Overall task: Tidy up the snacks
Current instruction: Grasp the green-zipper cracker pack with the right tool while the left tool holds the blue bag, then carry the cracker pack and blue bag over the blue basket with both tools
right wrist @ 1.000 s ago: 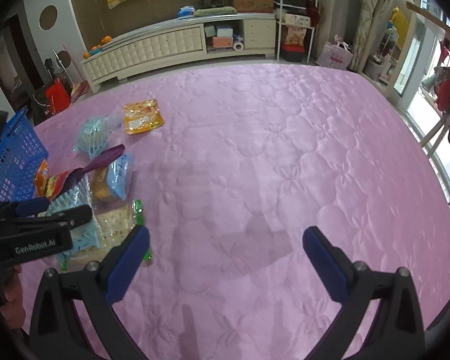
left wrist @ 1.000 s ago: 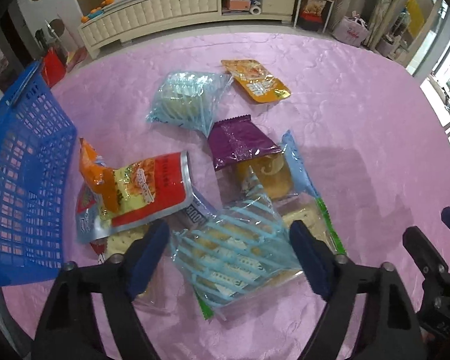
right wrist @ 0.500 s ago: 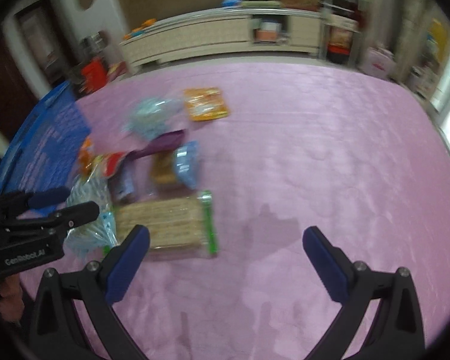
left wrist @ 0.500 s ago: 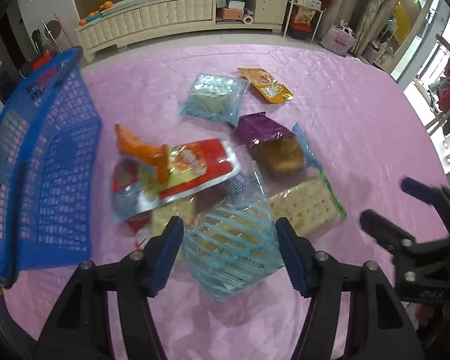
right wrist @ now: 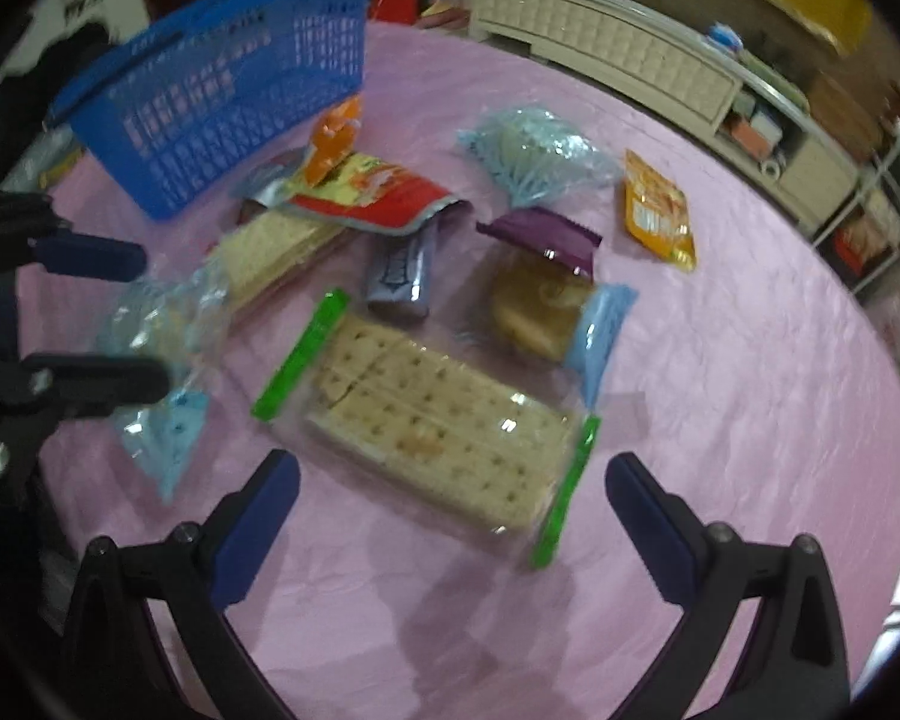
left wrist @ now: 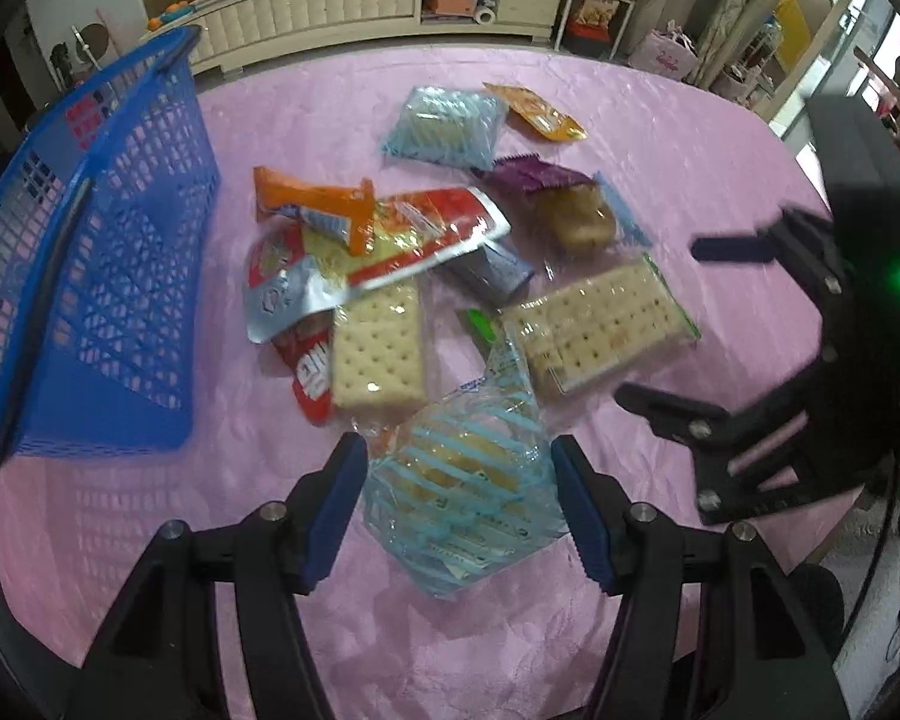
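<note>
Snack packets lie in a pile on a pink tablecloth (left wrist: pixel 660 138). My left gripper (left wrist: pixel 456 468) is shut on a clear packet with light-blue stripes (left wrist: pixel 462 498), which bulges between the blue pads at the near edge of the pile. In the right wrist view the left gripper (right wrist: pixel 120 318) holds that striped packet (right wrist: pixel 156 324) at the left. My right gripper (right wrist: pixel 453 480) stands open just before a cracker packet with green ends (right wrist: pixel 438 426), touching nothing. The right gripper (left wrist: pixel 660 321) also shows at the right of the left wrist view, beside the cracker packet (left wrist: pixel 600 324).
A blue mesh basket (left wrist: pixel 120 240) stands left of the pile. In the pile are a red packet (left wrist: pixel 414 240), an orange packet (left wrist: pixel 312 204), a second cracker pack (left wrist: pixel 378 348), a purple packet (left wrist: pixel 534 177), a bread packet (left wrist: pixel 576 222), a second striped packet (left wrist: pixel 444 126) and a yellow pouch (left wrist: pixel 540 117).
The left jaws narrowed onto the striped packet and drew it back from the pile. The right gripper rolled and swung left, from bare cloth to over the cracker packet.
</note>
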The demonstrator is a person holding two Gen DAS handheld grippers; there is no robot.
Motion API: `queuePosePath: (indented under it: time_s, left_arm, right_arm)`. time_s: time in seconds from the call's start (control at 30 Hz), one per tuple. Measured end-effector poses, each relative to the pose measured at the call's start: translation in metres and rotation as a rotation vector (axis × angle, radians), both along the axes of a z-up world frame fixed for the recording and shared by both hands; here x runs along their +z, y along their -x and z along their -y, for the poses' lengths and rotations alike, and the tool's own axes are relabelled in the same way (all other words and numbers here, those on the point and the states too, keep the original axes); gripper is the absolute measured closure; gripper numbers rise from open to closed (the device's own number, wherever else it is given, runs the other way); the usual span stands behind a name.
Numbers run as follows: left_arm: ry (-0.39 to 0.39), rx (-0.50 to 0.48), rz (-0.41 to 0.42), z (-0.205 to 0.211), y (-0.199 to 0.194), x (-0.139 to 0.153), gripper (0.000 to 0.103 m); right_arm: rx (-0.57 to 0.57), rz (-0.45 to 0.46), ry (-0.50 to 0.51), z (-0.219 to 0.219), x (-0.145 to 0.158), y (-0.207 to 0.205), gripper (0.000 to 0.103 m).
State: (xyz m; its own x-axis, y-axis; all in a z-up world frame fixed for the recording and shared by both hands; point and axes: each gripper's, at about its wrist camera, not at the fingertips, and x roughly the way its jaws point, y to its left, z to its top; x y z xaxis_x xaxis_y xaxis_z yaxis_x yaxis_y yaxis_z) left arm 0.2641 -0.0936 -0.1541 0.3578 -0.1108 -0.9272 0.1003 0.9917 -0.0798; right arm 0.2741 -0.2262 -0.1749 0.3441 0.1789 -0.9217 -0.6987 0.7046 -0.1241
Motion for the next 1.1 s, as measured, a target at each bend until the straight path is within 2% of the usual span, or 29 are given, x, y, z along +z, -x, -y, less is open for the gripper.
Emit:
queuePosePath:
  time_s: [0.13,0.3,0.57,0.67,0.7,0.73,0.8,0.97,1.1]
  left_arm:
    - [-0.025,-0.009,0.001,0.005,0.001,-0.004,0.042]
    - [-0.005,-0.003,-0.002,0.002,-0.004,-0.008,0.042]
    - [-0.016,-0.020,-0.012,0.005,-0.008,-0.012,0.042]
    - [-0.008,-0.010,-0.014,0.005,-0.010,-0.012,0.042]
    - [-0.006,-0.005,-0.014,0.004,-0.009,-0.012,0.042]
    - [-0.004,-0.003,-0.014,0.002,-0.008,-0.012,0.042]
    - [-0.006,0.000,-0.013,-0.002,-0.005,-0.013,0.042]
    - [-0.004,0.003,0.008,-0.009,0.005,-0.010,0.043]
    - [0.005,0.014,0.026,-0.023,0.016,0.000,0.043]
  right_arm:
    - [0.123,-0.001,0.056,-0.014,-0.008,-0.005,0.000]
    - [0.243,-0.002,0.153,-0.032,-0.026,-0.010,0.000]
    - [0.368,-0.071,0.157,-0.048,-0.038,-0.041,0.000]
    - [0.391,-0.082,0.143,-0.049,-0.043,-0.039,0.002]
    - [0.386,-0.125,0.109,-0.043,-0.041,-0.035,0.016]
    - [0.362,-0.148,0.088,-0.041,-0.041,-0.035,0.021]
    - [0.337,-0.126,0.089,-0.041,-0.041,-0.032,0.027]
    - [0.222,-0.120,0.077,-0.040,-0.040,-0.013,0.032]
    - [0.070,-0.121,0.059,-0.041,-0.034,0.000,0.032]
